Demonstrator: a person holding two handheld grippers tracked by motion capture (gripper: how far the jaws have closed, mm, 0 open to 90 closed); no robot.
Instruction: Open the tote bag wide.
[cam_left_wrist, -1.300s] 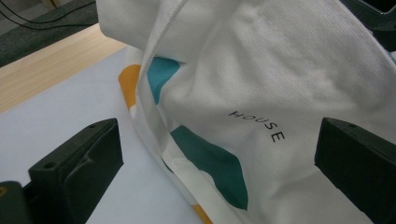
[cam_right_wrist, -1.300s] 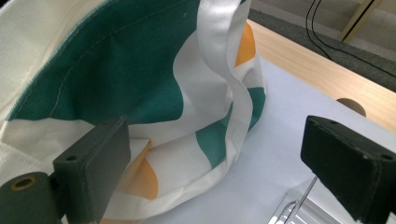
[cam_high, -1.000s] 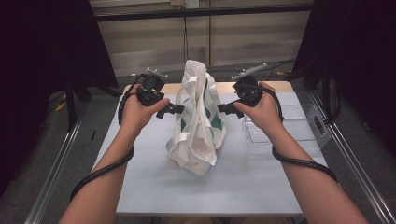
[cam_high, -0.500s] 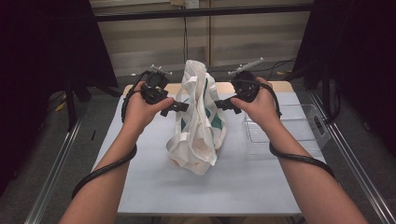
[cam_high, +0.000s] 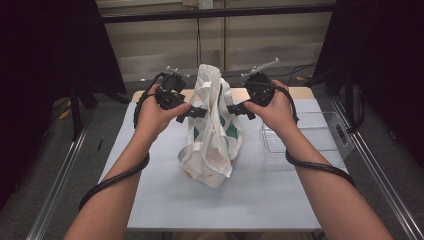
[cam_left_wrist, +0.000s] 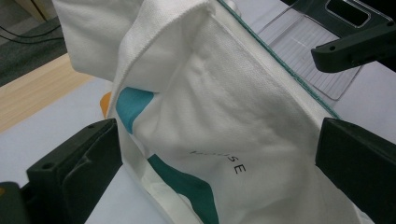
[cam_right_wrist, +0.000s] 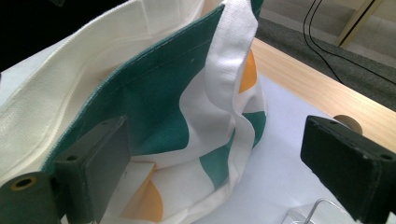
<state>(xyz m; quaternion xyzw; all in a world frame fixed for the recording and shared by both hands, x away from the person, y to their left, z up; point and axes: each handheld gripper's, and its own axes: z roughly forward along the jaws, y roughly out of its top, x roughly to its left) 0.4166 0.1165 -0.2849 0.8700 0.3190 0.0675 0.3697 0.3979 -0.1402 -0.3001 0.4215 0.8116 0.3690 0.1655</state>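
The canvas tote bag (cam_high: 212, 135) stands mid-table, slumped at its base, handles up. Both the left gripper (cam_high: 199, 112) and right gripper (cam_high: 234, 109) flank its upper cloth with jaws spread, nothing pinched yet, so grasping remains. Beyond, the left gripper view shows a clear plastic tray (cam_left_wrist: 308, 46).

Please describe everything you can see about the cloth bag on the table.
The cloth bag is a white woven tote with teal and orange shapes and small dark letters printed on one side. It stands upright and crumpled at the middle of the table, its handles raised at the top. The left gripper and the right gripper are open, one on each side of its upper part, with fabric between their jaws. A clear tray lies beside it.
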